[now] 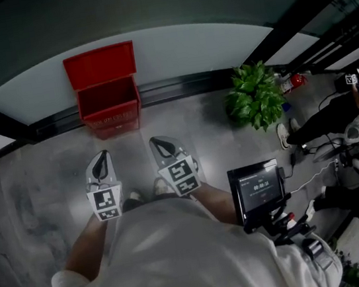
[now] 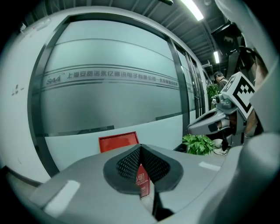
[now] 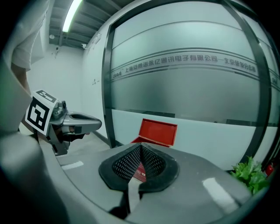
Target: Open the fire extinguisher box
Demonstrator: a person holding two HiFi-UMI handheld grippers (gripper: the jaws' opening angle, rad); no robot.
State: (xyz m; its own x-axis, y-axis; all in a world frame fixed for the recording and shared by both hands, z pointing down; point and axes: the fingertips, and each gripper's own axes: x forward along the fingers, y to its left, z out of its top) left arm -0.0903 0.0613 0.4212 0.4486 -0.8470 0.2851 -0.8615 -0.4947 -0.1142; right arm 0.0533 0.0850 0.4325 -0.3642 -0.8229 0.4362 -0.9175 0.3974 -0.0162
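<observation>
On the floor at 12 o'clock of both claws, the fire extinguisher box (image 1: 108,106) stands with its lid (image 1: 100,66) propped open against the wall; the left claw (image 1: 103,159) and right claw (image 1: 158,142) are pressed together, empty, apart from it, the job seemingly done

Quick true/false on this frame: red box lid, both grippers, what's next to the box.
1. The fire extinguisher box has its lid raised. True.
2. The left gripper grips the lid. False: its jaws are shut on nothing, short of the box.
3. A leafy green plant stands to the box's right in the head view. True.
4. The right gripper has its jaws wide apart. False: they are together and empty.
5. The box stands out in the middle of the floor. False: it sits at the foot of the wall.
</observation>
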